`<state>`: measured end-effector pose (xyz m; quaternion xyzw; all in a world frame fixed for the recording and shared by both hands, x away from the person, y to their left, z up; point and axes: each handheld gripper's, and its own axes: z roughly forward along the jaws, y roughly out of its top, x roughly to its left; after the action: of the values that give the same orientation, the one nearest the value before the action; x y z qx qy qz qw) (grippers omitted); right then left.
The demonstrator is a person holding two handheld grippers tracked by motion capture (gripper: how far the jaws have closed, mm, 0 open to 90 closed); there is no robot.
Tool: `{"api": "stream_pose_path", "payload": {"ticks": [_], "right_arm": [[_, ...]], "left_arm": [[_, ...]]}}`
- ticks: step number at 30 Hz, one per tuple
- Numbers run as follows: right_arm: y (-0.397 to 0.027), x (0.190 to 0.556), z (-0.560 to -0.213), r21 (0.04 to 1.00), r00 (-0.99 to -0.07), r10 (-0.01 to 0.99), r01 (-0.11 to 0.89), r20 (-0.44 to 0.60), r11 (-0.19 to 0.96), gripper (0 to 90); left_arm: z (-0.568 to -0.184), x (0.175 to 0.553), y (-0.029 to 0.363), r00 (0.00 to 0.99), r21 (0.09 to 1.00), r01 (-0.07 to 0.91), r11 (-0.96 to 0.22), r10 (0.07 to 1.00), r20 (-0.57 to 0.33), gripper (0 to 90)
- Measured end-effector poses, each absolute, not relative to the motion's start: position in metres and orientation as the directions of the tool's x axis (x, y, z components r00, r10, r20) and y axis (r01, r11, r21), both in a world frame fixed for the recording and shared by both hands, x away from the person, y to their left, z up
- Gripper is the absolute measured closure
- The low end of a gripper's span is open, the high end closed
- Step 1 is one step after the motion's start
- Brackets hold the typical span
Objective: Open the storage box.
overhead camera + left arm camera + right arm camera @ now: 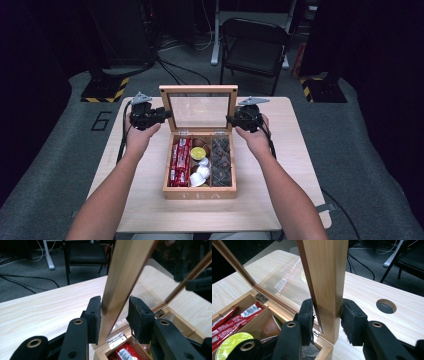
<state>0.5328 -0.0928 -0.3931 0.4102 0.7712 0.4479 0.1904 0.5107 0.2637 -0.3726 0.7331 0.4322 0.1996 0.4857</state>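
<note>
Standing upright at the far edge of the wooden tea box (200, 194) mid-table, the glass-paned lid (198, 90) looks light, stiff but breakable, so the left gripper (162, 114) and right gripper (233, 119) rightly clamp its wooden side rails, not the glass.

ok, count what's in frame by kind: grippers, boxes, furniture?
Grippers: 2, left gripper and right gripper, each shut on the lid
Wooden tea box: 1, open
Table: 1
Folding chair: 1
Total: 5
</note>
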Motion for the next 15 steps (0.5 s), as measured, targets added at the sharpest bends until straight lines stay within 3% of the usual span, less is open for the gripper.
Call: {"api": "stream_pose_path", "payload": {"ticks": [7, 15], "right_arm": [[-0.093, 0.535, -0.393, 0.848, -0.588, 0.806, 0.462, 0.073, 0.26, 63.6], [-0.092, 0.536, -0.393, 0.845, -0.579, 0.811, 0.469, 0.077, 0.255, 63.8]], "left_arm": [[-0.382, 0.515, 0.263, 0.561, 0.873, 0.463, -0.152, 0.813, -0.156, 54.5], [-0.393, 0.519, 0.263, 0.55, 0.866, 0.47, -0.172, 0.824, -0.136, 61.8]]}}
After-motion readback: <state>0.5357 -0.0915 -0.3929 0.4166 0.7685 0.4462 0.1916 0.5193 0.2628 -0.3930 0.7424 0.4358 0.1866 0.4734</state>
